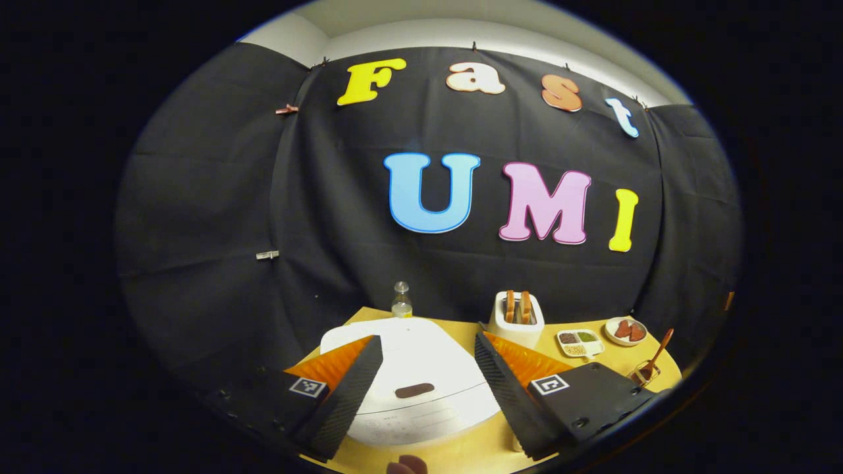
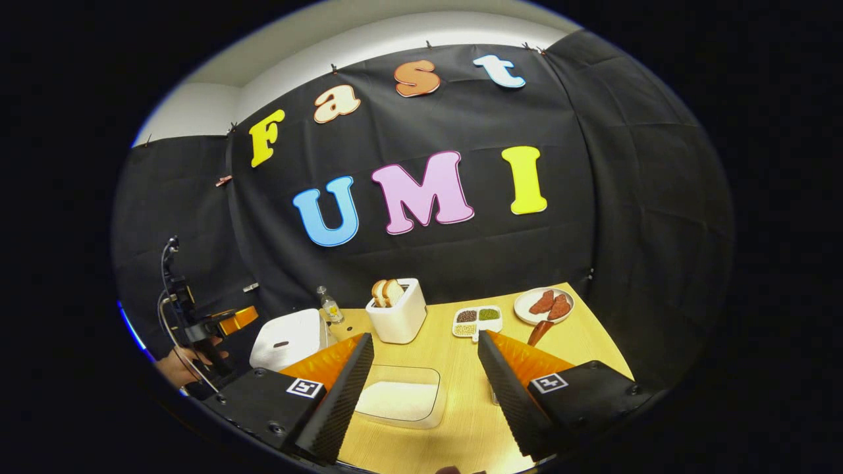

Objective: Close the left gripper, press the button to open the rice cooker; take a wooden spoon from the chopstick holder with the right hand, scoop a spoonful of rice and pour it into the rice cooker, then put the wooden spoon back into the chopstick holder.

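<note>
Nearest the lens in the left gripper view, the left gripper hangs with its fingers spread wide, the white rice cooker lying between and beyond them near the desk's front left corner; its lid is down and the dark oval button sits on the lid's front slope, untouched; a smooth, rigid plastic shell, it should take a firm push from closed fingertips without shifting much, though the glossy lid looks slippery; the right gripper likewise stands wide and holds nothing, hovering above a clear container of rice near the desk's front edge; the wooden spoon leans in the small chopstick holder close to the desk's right edge, handle tilted up and outward; light and stiff, it is best pinched on the upper handle, clear of the holder's rim, since the holder looks light enough to tip or lift with it; loose grains will spill if the bowl tilts in transit; toaster, bottle, divided dish and plate line the back of the desk.
</note>
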The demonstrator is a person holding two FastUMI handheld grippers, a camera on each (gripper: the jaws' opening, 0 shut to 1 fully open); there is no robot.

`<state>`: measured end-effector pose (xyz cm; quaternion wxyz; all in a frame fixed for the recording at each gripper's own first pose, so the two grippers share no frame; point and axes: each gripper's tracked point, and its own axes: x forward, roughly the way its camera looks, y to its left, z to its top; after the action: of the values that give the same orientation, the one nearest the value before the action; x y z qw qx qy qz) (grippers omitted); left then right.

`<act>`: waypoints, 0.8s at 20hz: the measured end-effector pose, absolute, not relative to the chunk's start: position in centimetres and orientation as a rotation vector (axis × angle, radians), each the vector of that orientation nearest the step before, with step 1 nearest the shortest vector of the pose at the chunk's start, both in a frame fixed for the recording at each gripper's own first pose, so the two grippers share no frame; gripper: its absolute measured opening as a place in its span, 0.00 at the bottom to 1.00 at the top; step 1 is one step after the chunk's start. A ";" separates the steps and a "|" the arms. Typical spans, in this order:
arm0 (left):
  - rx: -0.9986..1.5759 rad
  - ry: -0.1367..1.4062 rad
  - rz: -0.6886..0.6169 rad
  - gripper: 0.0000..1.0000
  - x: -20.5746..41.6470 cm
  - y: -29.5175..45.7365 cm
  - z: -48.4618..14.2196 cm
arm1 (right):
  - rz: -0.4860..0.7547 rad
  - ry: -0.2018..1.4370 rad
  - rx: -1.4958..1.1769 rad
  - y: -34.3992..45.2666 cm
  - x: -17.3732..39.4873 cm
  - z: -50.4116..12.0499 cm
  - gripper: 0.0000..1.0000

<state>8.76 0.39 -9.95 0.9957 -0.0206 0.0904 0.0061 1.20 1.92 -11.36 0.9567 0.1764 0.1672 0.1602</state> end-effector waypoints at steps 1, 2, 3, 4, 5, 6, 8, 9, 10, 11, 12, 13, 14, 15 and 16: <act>-0.033 0.166 0.000 0.97 8.3 0.2 -9.2 | 0.327 0.330 0.352 1.9 1.3 -11.1 0.98; -0.021 0.154 -0.008 0.98 7.9 0.1 -8.5 | 0.330 0.316 0.347 2.0 1.5 -10.8 0.98; -0.009 0.143 -0.014 0.98 7.5 0.0 -7.9 | 0.332 0.302 0.342 2.1 1.6 -10.4 0.99; 0.002 0.131 -0.018 0.98 7.0 -0.1 -7.4 | 0.334 0.291 0.338 2.1 1.7 -10.1 0.98; 0.005 0.123 -0.021 0.98 6.5 -0.2 -7.1 | 0.334 0.281 0.334 2.1 1.9 -9.8 0.98; 0.001 0.117 -0.025 0.98 6.0 -0.3 -6.7 | 0.335 0.270 0.328 2.2 2.0 -9.4 0.98; -0.015 0.098 -0.034 0.98 5.0 -0.5 -5.8 | 0.328 0.233 0.303 2.1 2.3 -8.6 0.98; -0.020 0.085 -0.037 0.98 4.5 -0.5 -5.2 | 0.318 0.210 0.283 1.9 2.5 -8.2 0.98; -0.026 0.070 -0.042 0.98 4.0 -0.4 -4.4 | 0.309 0.188 0.261 1.6 2.5 -7.7 0.98; -0.035 0.056 -0.050 0.98 3.4 -0.4 -3.7 | 0.305 0.167 0.239 1.6 2.6 -7.2 0.98; -0.042 0.040 -0.059 0.98 2.8 -0.5 -2.9 | 0.303 0.149 0.219 1.7 2.6 -6.6 0.98; -0.045 0.024 -0.067 0.98 2.2 -0.4 -2.2 | 0.299 0.132 0.203 1.8 2.6 -6.2 0.98; -0.040 0.011 -0.071 0.97 1.7 -0.2 -1.4 | 0.293 0.114 0.188 1.8 2.7 -5.7 0.98; -0.032 0.001 -0.070 0.98 1.2 0.1 -1.0 | 0.284 0.096 0.170 1.8 2.8 -5.1 0.98; -0.028 -0.006 -0.072 0.98 0.7 0.3 -0.4 | 0.275 0.076 0.150 1.7 2.8 -4.6 0.98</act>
<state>0.68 0.33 -0.43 0.9992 -0.0141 -0.0028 -0.0360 2.81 1.69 -4.63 0.9871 0.0746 0.0376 0.1367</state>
